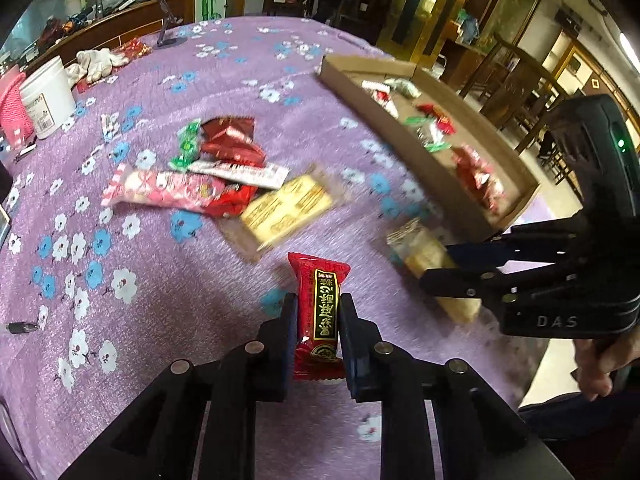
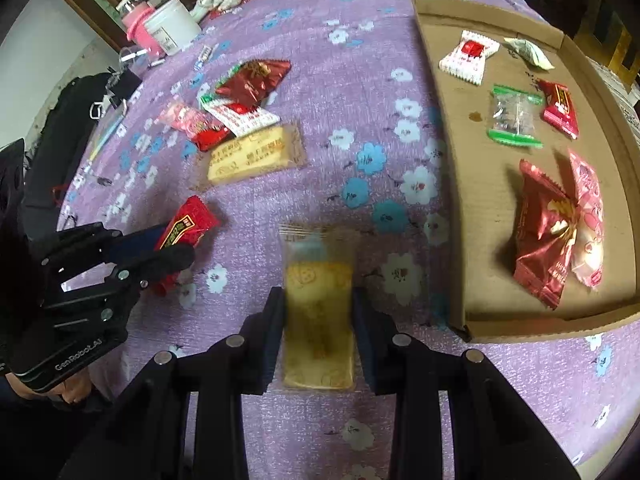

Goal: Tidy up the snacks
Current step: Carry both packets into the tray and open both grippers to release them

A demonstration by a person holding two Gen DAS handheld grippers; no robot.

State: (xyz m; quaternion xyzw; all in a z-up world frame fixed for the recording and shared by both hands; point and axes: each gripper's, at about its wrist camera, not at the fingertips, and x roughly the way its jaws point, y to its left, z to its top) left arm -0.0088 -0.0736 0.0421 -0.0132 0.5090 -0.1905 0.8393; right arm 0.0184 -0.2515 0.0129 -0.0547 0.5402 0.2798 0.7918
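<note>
My left gripper [image 1: 318, 316] is shut on a red snack packet with a black and gold label [image 1: 320, 304], low over the purple flowered cloth. My right gripper [image 2: 319, 312] is shut on a yellow biscuit in a clear wrapper [image 2: 318, 300]. From the left wrist view the right gripper [image 1: 436, 264] pinches that biscuit [image 1: 424, 256] beside the cardboard tray [image 1: 436, 168]. In the right wrist view the left gripper [image 2: 176, 246] holds the red packet [image 2: 188, 224]. A heap of loose snacks [image 1: 224, 172] lies mid-table. The tray [image 2: 452, 184] holds several wrapped snacks.
A white tub [image 1: 48, 96], a pink bottle [image 1: 12, 112] and white gloves [image 1: 96, 62] stand at the table's far left. A pen [image 1: 20, 327] lies near the left edge. A hand [image 1: 600, 368] grips the right tool. Wooden chairs [image 1: 516, 92] stand beyond the table.
</note>
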